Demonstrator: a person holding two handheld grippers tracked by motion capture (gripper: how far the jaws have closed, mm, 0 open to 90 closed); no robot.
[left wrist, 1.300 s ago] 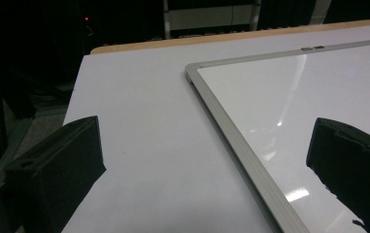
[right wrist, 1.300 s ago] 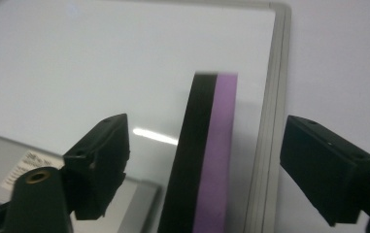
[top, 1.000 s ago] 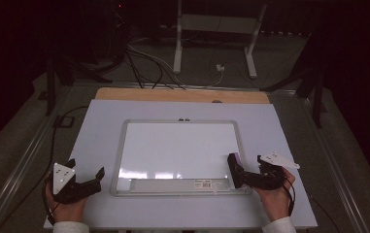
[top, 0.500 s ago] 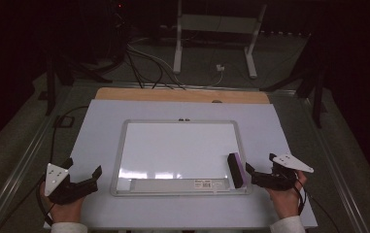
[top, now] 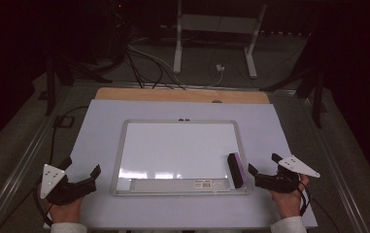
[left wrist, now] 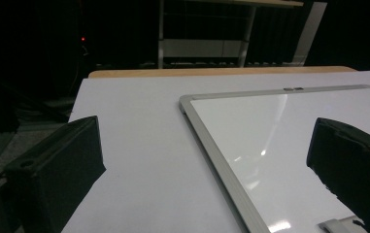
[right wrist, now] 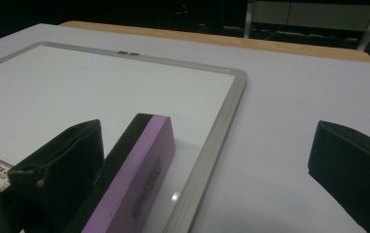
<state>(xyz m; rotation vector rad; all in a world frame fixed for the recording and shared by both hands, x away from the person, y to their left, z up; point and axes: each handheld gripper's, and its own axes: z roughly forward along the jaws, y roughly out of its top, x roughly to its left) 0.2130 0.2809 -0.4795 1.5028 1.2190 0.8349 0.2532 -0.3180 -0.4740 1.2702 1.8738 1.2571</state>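
A white dry-erase board with a silver frame lies flat in the middle of the white table top. A purple and black eraser rests on the board's near right corner. My right gripper is open just right of the eraser, its jaws pointing left at it. In the right gripper view the eraser lies beside the left jaw, and nothing is clamped in the gripper. My left gripper is open and empty left of the board. Its own view shows the board's left frame between its jaws.
A strip of bare wood runs along the table's far edge. Beyond it are cables on the floor and the white legs of a stand. A label strip sits along the board's near edge.
My right gripper has drawn back to the right, away from the eraser, which has stayed on the board. My left gripper has drifted slightly left and toward the near edge.
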